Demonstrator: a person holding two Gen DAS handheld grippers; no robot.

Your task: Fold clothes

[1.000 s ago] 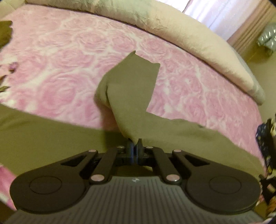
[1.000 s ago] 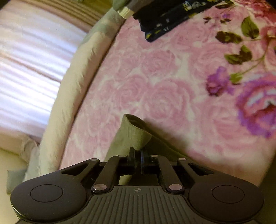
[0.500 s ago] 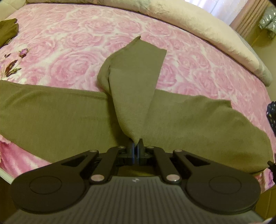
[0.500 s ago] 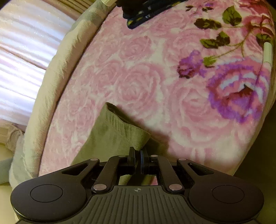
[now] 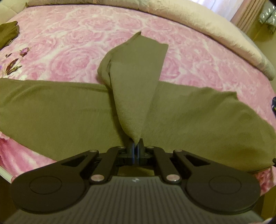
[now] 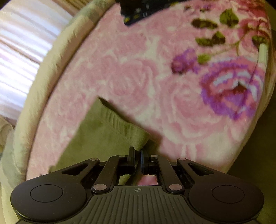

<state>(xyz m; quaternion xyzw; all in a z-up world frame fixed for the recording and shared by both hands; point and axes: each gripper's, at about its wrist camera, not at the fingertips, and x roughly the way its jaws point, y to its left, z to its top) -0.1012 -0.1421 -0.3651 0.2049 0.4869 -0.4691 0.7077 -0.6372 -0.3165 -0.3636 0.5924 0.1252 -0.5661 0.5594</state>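
Olive garment (image 5: 69,110) lies spread in a long band across the near side of the bed (image 5: 86,39), over its pink rose blanket, with one flap drawn up from the band toward the camera. The left hand-held gripper (image 5: 136,149) is clenched on the pointed tip of that flap; its jaws have just been opening slightly, yet the cloth tip sits pinched between them. In the right wrist view, the right hand-held gripper (image 6: 137,156) is clamped on a hemmed corner of the same olive cloth (image 6: 103,134), close above the blanket.

The likely trouble is the left grip: if the jaws ease further before the flap is laid down, the tip could slip out and the fold would fall crooked or bunch at the thick roll beside the flap. Uneven pulling between the two corners could also drag the band off the near edge of the bed, which runs just below it.

Beyond the garment the blanket is open up to the cream duvet (image 5: 207,22) along the far edge. A dark patterned item (image 6: 143,8) lies well apart from the garment's corner.
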